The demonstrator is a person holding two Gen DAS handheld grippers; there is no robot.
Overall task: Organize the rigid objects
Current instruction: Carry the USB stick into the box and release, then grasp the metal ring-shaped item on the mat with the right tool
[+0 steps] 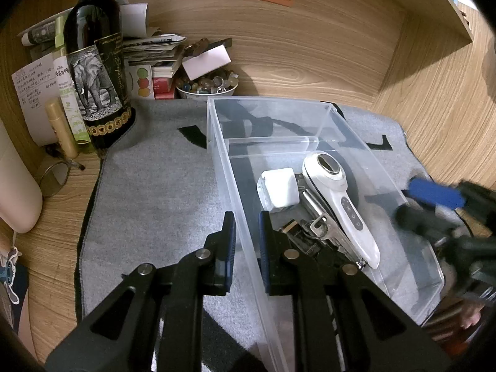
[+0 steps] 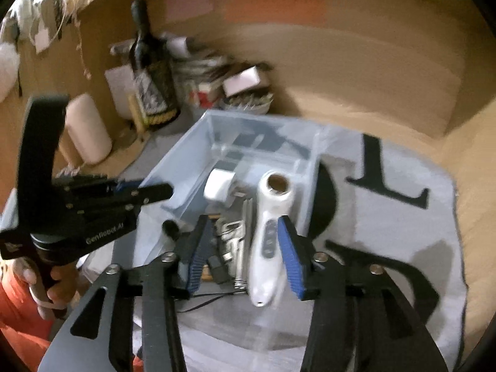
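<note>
Clear plastic bin wall is sitting clamped in the left tool, while the right tool is gaping wide, empty, lower centre.

Right wrist view motion-blurred throughout, dark glass wine bottle label unreadable, left wrist view: blurred black-and-blue right gripper at frame edge, jaw state indeterminate.

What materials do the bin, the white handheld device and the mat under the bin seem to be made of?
Bin: clear, glossy plastic, probably rigid; the mat's dark letters show through its walls.
Device: smooth white plastic, slightly shiny, with a dark metallic-looking ring at its head and grey buttons on the handle.
Mat: grey felt or similar fabric, matte and fuzzy, with a stitched edge.
</note>
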